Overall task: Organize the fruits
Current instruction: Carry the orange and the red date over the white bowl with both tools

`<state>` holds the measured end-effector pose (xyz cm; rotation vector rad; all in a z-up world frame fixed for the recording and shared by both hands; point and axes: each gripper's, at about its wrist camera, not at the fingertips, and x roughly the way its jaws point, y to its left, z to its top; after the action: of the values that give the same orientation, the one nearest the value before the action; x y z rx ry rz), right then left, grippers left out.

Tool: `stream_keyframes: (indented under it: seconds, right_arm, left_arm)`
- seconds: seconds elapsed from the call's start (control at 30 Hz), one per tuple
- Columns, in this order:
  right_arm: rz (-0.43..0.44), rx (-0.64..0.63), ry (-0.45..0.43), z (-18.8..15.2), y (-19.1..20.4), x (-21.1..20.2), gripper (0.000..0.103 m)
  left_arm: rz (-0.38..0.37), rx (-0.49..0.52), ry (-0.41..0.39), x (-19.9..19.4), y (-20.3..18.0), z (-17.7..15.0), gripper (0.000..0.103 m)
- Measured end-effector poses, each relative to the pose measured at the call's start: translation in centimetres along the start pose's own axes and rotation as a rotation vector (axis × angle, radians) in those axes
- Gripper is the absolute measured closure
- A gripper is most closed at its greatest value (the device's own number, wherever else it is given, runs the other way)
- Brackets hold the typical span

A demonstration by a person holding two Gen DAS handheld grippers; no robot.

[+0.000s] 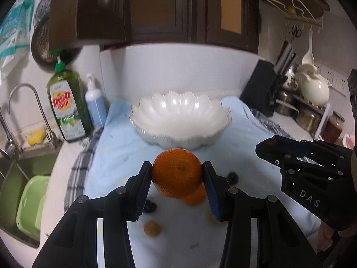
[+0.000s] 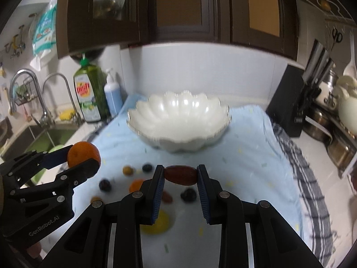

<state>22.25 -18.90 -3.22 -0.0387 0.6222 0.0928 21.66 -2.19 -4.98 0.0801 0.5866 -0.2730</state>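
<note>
My left gripper [image 1: 177,173] is shut on an orange [image 1: 177,172] and holds it above the light blue cloth [image 1: 120,156], in front of the white scalloped bowl [image 1: 180,116]. My right gripper [image 2: 180,175] is shut on a red-brown date [image 2: 180,175], also lifted before the bowl [image 2: 178,122]. The left gripper with its orange [image 2: 83,153] shows at the left of the right wrist view. The right gripper [image 1: 265,147] shows at the right of the left wrist view. Loose on the cloth lie a small orange [image 2: 135,185], dark grapes [image 2: 104,185], a yellow fruit [image 2: 157,222] and small brown fruits [image 2: 127,170].
A green dish soap bottle [image 1: 67,102] and a blue pump bottle [image 1: 96,107] stand left of the bowl. A sink [image 1: 20,174] with taps lies at far left. A black knife block [image 2: 287,109], pots [image 2: 321,122] and a jar [image 1: 332,126] stand at right. Dark cabinets hang above.
</note>
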Motion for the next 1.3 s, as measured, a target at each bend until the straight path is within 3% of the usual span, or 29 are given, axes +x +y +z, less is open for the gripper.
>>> stream_keyframes:
  seconds: [0.27,0.7,1.03,1.3]
  right_arm:
    - [0.022,-0.048,-0.071,4.1,-0.8,1.3,0.072]
    - [0.014,-0.084,-0.147,10.5,-3.2,5.9,0.072]
    - [0.033,-0.058,-0.021,13.9,-5.0,14.3,0.072]
    - [0.049,-0.057,0.123,15.0,-6.0,20.8,0.072]
  left_arm:
    - [0.078,0.033,-0.1,0.9,-0.4,3.9,0.057]
    - [0.078,0.035,-0.151,6.4,0.3,10.5,0.057]
    - [0.086,0.01,-0.037,14.2,1.9,13.6,0.057]
    - [0.071,-0.032,0.122,21.3,3.4,14.6,0.057]
